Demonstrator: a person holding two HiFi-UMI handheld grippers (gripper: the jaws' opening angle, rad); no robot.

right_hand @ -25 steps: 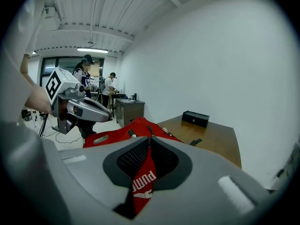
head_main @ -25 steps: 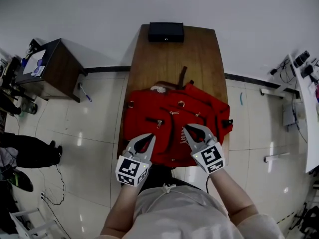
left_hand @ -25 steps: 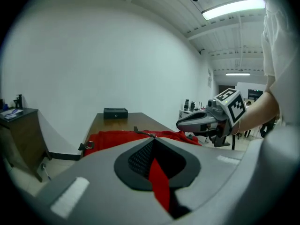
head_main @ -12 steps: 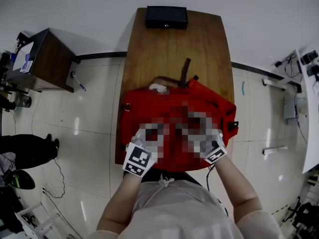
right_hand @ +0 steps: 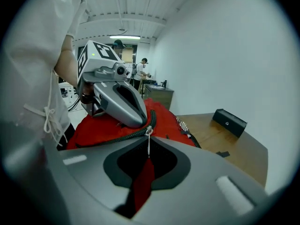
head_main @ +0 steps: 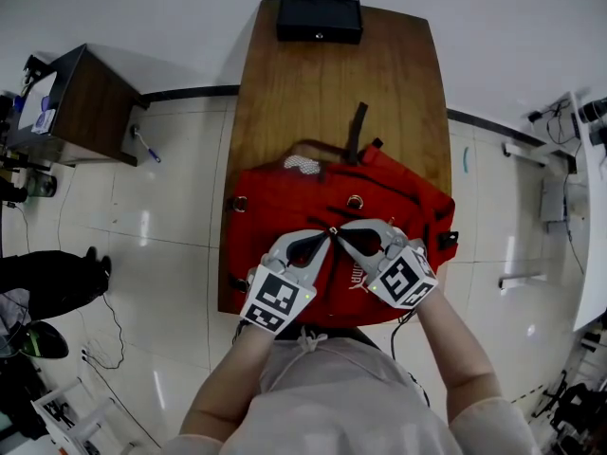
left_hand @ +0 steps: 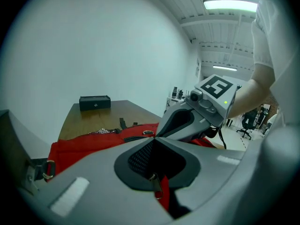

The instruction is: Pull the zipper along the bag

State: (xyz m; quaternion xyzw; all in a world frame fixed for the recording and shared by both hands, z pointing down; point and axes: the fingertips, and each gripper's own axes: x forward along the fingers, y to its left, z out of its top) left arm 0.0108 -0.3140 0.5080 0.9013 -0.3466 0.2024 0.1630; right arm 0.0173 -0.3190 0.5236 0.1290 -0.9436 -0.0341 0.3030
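Red backpack (head_main: 275,207) lies on the wooden table (head_main: 332,83) in the head view, left gripper (head_main: 328,236) and right gripper (head_main: 340,229) meeting tip to tip on it. Left gripper view: jaws together above red fabric. Right gripper view: jaws closing on the zipper pull (right_hand: 148,144).

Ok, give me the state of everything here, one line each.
right gripper: jaws closing on the zipper pull
left gripper: jaws together, tips on the red backpack
red backpack: lying flat on the wooden table
black box: at the table's far end
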